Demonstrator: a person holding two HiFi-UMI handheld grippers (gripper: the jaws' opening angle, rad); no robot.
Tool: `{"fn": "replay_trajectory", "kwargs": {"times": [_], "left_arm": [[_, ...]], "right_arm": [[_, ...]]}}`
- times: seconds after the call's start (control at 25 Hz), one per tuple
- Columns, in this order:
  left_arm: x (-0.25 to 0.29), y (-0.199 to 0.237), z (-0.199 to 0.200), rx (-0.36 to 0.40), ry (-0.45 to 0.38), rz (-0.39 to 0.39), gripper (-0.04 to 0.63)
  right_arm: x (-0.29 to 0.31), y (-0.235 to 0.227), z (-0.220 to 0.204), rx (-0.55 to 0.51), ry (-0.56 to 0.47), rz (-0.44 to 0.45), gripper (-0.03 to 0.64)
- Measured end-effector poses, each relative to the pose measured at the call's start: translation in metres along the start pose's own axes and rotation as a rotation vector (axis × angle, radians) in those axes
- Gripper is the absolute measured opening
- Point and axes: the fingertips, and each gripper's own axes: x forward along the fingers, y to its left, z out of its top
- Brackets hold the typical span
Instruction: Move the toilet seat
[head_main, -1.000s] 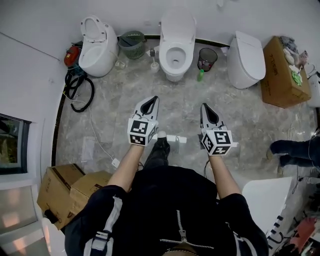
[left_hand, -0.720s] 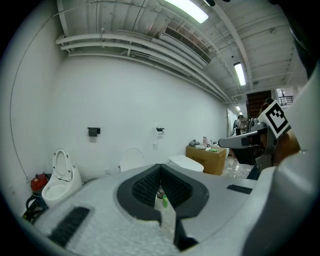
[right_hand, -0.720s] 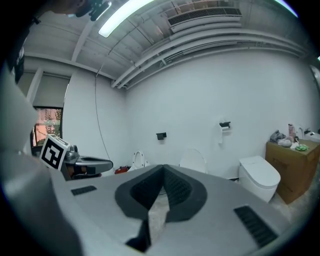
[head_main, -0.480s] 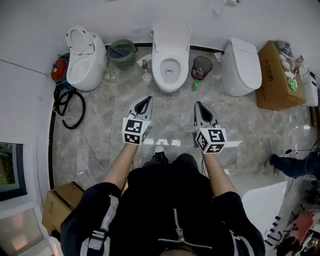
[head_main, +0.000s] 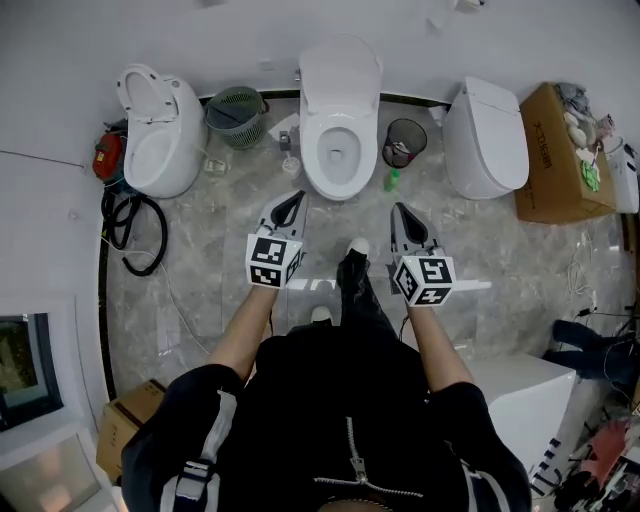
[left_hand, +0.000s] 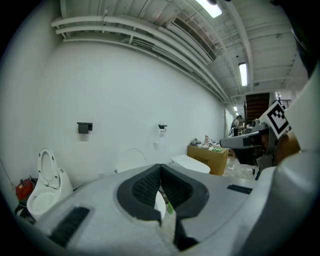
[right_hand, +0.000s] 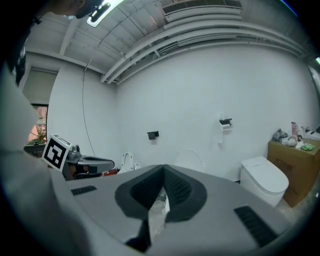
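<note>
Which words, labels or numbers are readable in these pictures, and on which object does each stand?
No text is readable.
Dark print on the cardboard box: too small to read.
Cubes on the left gripper and the right gripper: only black-and-white square markers, no words.

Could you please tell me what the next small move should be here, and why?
Probably bring both forward to the middle toilet: the left gripper and right gripper are shut, empty and short of its rim, so the seat looks out of reach.
</note>
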Motion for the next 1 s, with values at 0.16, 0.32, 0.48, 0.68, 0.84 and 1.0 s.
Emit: {"fn": "replay_trajectory", "kwargs": {"times": [0.16, 0.32, 0.48, 0.68, 0.84, 1.0], "left_arm": [[0.051, 0.022, 0.011, 0.012, 0.005, 0.009, 0.000], [0.105, 0.055, 0.025, 0.008, 0.013, 0.028, 0.000], [0.162, 0.086, 0.038, -0.004, 0.027, 0.059, 0.000], [0.224, 0.113, 0.045, -0.032, 0.055, 0.085, 0.000], [0.262, 0.128, 0.048, -0.049, 0.075, 0.102, 0.000], [0.279, 0.139, 0.052, -0.061, 0.079, 0.101, 0.000]], "right_arm": [[0.055, -0.031, 0.011, 0.005, -0.006, 0.021, 0.005], [0.118, -0.060, 0.028, 0.005, 0.000, 0.054, 0.005], [0.178, -0.094, 0.046, 0.002, 0.014, 0.091, 0.005], [0.245, -0.134, 0.061, 0.009, 0.038, 0.129, 0.005], [0.284, -0.155, 0.061, 0.019, 0.068, 0.161, 0.005], [0.305, -0.162, 0.057, 0.033, 0.091, 0.168, 0.005]]}}
